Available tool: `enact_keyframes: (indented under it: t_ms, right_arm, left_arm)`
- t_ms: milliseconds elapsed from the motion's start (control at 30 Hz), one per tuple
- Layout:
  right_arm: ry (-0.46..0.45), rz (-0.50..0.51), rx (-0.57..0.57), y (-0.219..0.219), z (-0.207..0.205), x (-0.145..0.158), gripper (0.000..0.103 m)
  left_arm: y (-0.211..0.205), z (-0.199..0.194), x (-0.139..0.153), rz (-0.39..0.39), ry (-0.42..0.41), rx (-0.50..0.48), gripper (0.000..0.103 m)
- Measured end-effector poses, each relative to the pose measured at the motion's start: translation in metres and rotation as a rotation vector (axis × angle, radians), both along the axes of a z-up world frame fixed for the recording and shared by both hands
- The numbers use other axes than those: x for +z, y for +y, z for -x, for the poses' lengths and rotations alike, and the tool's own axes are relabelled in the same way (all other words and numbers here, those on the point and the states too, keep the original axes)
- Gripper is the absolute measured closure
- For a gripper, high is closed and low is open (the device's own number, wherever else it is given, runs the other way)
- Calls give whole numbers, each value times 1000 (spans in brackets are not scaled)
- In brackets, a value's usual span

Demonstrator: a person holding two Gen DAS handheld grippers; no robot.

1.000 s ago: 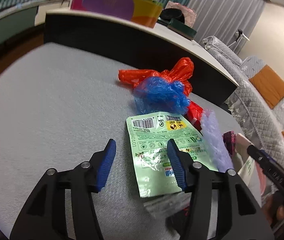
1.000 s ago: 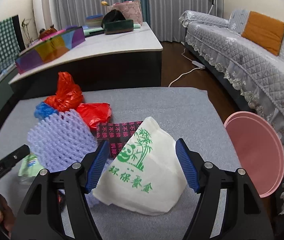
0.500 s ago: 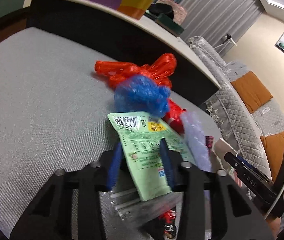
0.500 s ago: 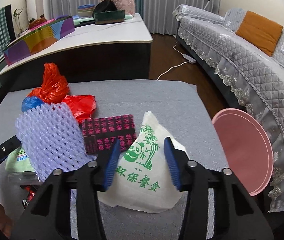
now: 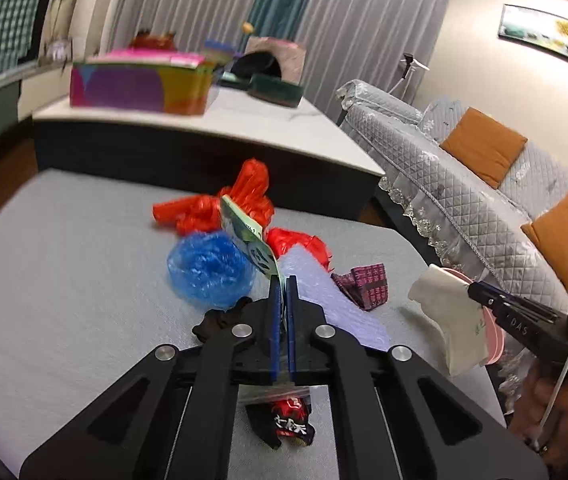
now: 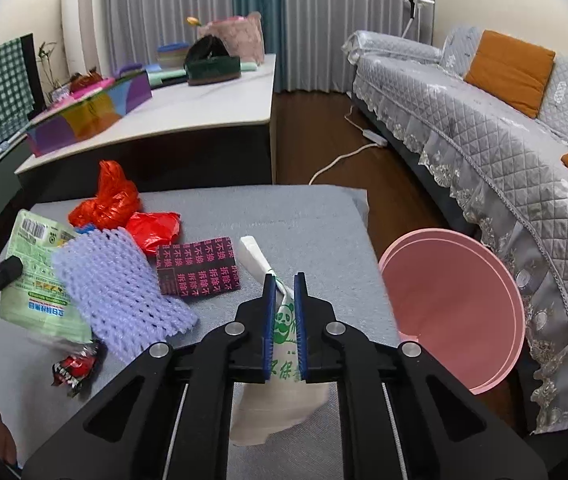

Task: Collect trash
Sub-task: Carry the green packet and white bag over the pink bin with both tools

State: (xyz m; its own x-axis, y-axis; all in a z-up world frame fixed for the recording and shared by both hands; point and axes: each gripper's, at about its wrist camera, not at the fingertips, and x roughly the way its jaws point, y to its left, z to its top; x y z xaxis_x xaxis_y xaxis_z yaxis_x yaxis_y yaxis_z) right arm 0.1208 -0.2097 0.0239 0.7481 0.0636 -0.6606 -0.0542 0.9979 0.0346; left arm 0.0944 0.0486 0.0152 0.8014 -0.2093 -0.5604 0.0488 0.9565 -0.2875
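My left gripper (image 5: 282,280) is shut on the green snack packet (image 5: 250,242), lifted edge-on above the grey table (image 5: 64,280); the packet also shows in the right wrist view (image 6: 32,276). My right gripper (image 6: 284,280) is shut on the white panda paper bag (image 6: 280,360), held above the table near its right edge; the bag also shows in the left wrist view (image 5: 444,316). A pink bin (image 6: 456,312) stands just right of the table.
On the table lie a red plastic bag (image 5: 224,208), a blue plastic bag (image 5: 208,268), a purple foam net (image 6: 120,288), a dark maroon wrapper (image 6: 198,266) and a small red-black wrapper (image 6: 74,368). A grey sofa (image 6: 484,120) stands to the right.
Both grippers have closed: the left on the green packet, the right on the white panda bag. Both items have been lifted off the table.
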Motion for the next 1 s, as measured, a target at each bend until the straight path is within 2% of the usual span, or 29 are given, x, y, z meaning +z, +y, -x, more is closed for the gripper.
enact_keyframes:
  t_ms: [533,833,1000]
  right_arm:
    - [-158,-40,43,-22,48,48,96]
    - [-189,-35,35,-33,62,64,96]
    - [-217,-5,33,-44,72,85,96]
  left_arm:
    - [-7,37,41,-85,-90,13,102]
    - [-25,50,50,-113,-103,-20,102]
    - [-38,52,54,-112,-107,-45,102]
